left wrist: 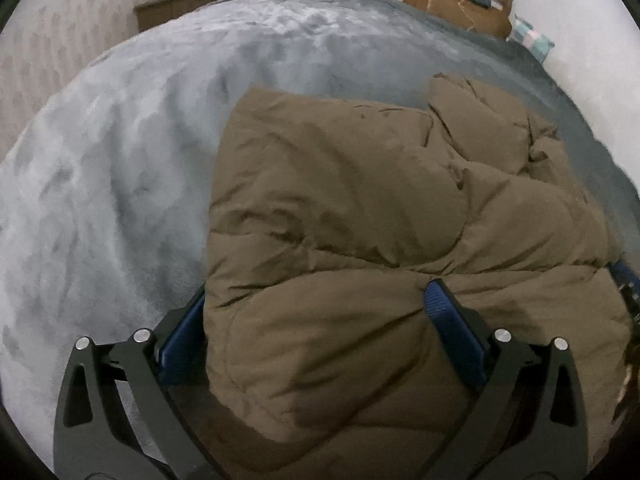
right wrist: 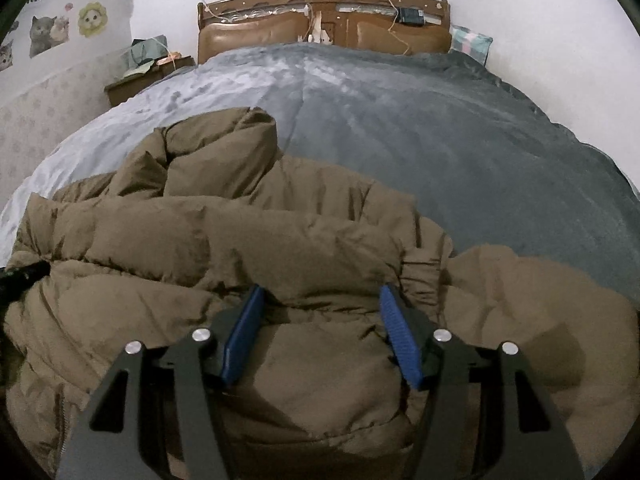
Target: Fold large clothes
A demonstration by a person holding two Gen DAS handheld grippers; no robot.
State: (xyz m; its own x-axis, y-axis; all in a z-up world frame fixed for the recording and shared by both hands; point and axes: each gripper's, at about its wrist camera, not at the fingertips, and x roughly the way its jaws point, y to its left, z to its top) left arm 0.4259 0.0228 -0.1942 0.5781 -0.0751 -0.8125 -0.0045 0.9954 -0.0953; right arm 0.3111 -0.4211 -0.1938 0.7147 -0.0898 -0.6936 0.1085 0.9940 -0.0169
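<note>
A large brown puffer jacket (left wrist: 360, 208) lies crumpled on the grey bedspread (left wrist: 120, 160). My left gripper (left wrist: 316, 300) is wide open, its blue pads on either side of a thick fold at the jacket's near left edge. The jacket also shows in the right wrist view (right wrist: 240, 240), with a puffed part raised at the far left. My right gripper (right wrist: 320, 300) is open, its blue pads (right wrist: 396, 328) pressed into a bulge of the jacket between them.
The grey bedspread (right wrist: 440, 140) stretches far and right. A brown wooden headboard (right wrist: 320, 20) stands at the back. A bedside cabinet (right wrist: 136, 80) with bags is at the far left. A checked pillow (right wrist: 470, 44) is by the headboard's right end.
</note>
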